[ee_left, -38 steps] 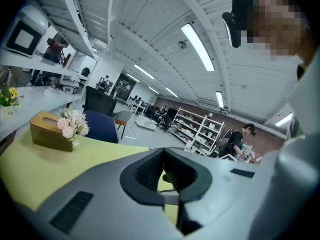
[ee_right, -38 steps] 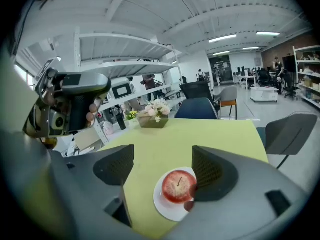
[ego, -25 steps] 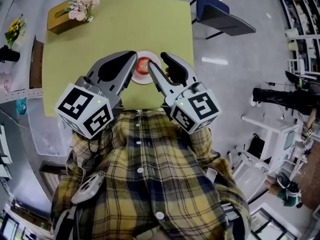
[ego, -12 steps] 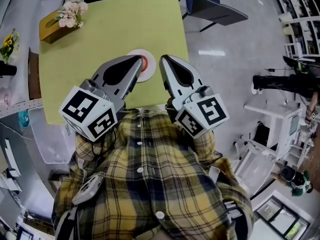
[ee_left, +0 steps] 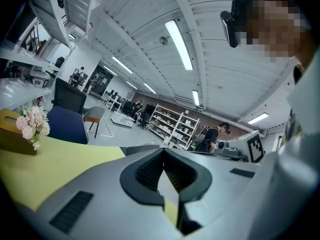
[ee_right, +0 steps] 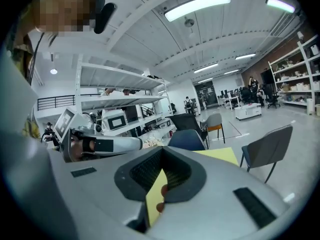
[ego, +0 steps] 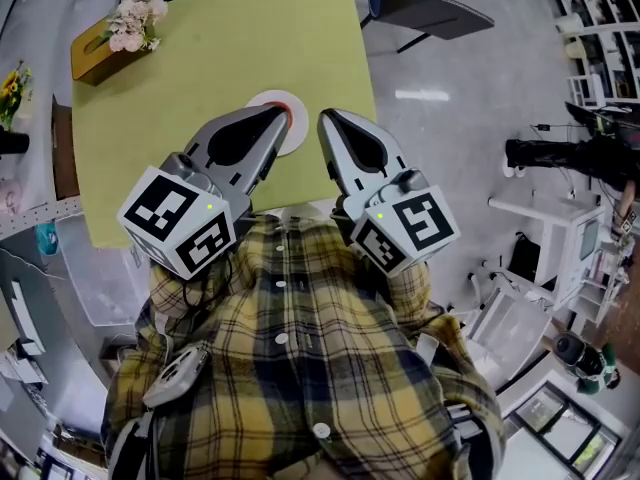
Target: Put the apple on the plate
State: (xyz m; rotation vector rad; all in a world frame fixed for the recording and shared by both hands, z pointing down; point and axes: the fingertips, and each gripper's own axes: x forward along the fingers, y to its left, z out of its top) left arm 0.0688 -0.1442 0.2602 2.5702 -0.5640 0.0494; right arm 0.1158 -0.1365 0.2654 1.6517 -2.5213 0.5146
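- As far as I can judge, the apple (ego: 291,119) is lying on the plate (ego: 258,100). Only a red edge of it is showing past the tip of the left gripper (ego: 284,114).
- The left gripper is clenched on nothing: its jaws are meeting, and only the table (ego: 200,68) is showing through the slit.
- The right gripper (ego: 326,118) is also clenched and empty, and it is hanging just beside the plate.
- The task is looking finished, so I think the step in hand is taking the tongs away. To do it well, the left tip should be going back level, without dipping, so that it is not pushing the plate's rim or rolling the apple.
- The plate is holding the apple only. The box (ego: 90,56) at the far corner is holding flowers (ego: 135,20), well apart from the plate.
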